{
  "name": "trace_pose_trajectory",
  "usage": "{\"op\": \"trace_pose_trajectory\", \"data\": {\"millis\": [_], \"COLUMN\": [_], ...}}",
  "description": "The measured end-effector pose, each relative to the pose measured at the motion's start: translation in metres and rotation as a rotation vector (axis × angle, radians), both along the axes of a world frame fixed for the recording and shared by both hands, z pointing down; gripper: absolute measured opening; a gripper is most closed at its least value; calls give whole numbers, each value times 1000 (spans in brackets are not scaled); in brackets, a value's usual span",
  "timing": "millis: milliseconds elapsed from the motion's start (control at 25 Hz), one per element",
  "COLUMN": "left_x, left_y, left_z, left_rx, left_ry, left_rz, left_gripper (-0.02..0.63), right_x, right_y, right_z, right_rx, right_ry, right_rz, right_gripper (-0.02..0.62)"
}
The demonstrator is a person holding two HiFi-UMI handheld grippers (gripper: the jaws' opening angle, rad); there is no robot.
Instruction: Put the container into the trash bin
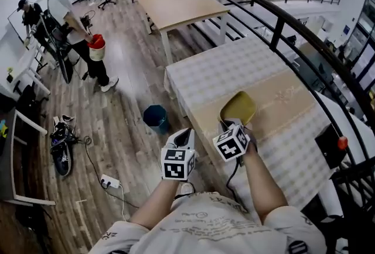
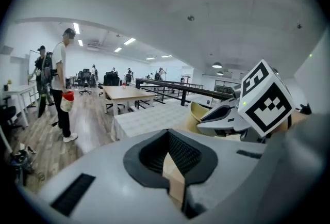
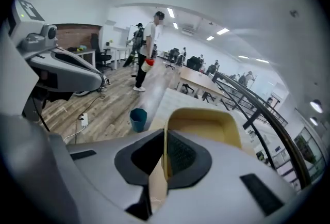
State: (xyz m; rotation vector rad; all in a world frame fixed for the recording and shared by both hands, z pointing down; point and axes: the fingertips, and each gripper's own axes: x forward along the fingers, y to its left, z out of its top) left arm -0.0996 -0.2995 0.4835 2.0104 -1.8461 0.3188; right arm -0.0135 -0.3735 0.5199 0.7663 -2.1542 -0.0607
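Holding: near wall of the yellow container (image 3: 203, 125) pinched between the jaws of the right gripper (image 1: 232, 125), leaving the open dish forward of the jaws for a one-handed carry.
Container place: tipped up over the near edge of the table (image 1: 234, 65); contact with the cloth unclear; not yet in the bin.
Left gripper (image 1: 184, 137): jaws drawn together on nothing, parked beside the right one and off the table, probably just to stay clear.
Trash bin (image 1: 156, 117): dark, open-topped, on the floor near the table's corner, left of the container and lower.
Next move, judged: swing left and down, then release over the opening.
Risk: thin-wall pinch, possible swivel in transit.
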Motion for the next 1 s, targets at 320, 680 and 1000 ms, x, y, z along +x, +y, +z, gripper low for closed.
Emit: {"op": "trace_pose_trajectory", "data": {"millis": [320, 680, 1000], "left_x": [-82, -138, -181], "left_y": [48, 74, 79], "left_z": [-2, 6, 4], "left_rx": [10, 19, 47], "left_ry": [-14, 12, 36], "left_rz": [-225, -339, -355], "left_gripper": [5, 5, 5], "right_x": [-113, -178, -221], "right_y": [66, 97, 109], "right_z": [6, 13, 15], "right_rx": [-11, -5, 12], "right_ry": [-6, 21, 51], "right_rz": [-341, -492, -530], "right_gripper": [17, 17, 17]}}
